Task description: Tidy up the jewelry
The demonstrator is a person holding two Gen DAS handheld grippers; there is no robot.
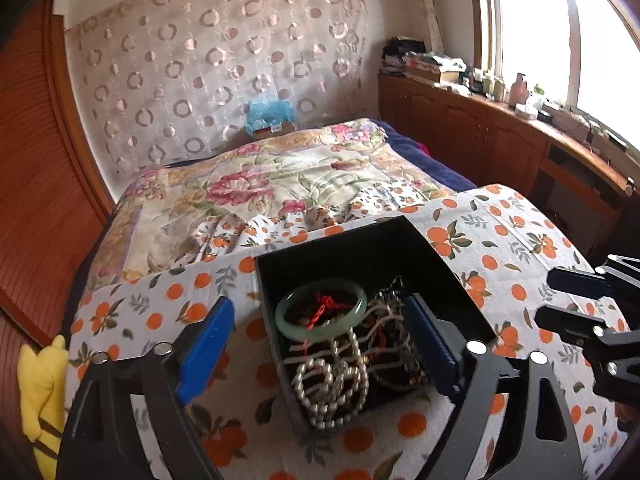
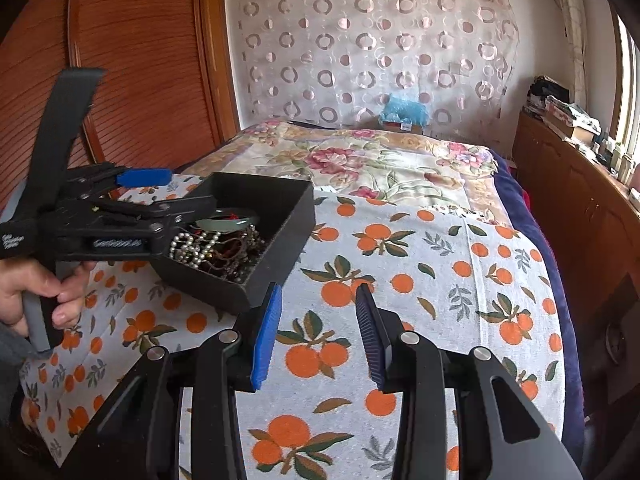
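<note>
A black open box [image 1: 436,264] sits on an orange-print cloth [image 1: 500,232]. In it lie a pale green jade bangle [image 1: 320,314], a white pearl strand [image 1: 334,382] and tangled dark chains [image 1: 394,296]. My left gripper [image 1: 320,344] is open: one blue pad is outside the box's left wall, the other is inside among the jewelry. The right wrist view shows the same box [image 2: 280,216], the bangle [image 2: 228,222], the pearls [image 2: 192,246] and the left gripper [image 2: 160,196] straddling its wall. My right gripper [image 2: 318,336] is open and empty, just right of the box; it also shows in the left wrist view [image 1: 576,300].
The cloth [image 2: 420,264] covers the near end of a bed with a floral quilt [image 1: 280,176]. A wooden wardrobe [image 2: 140,60] stands left. A cluttered wooden cabinet [image 1: 480,120] runs under the window at right. A yellow cloth [image 1: 40,392] hangs at the left edge.
</note>
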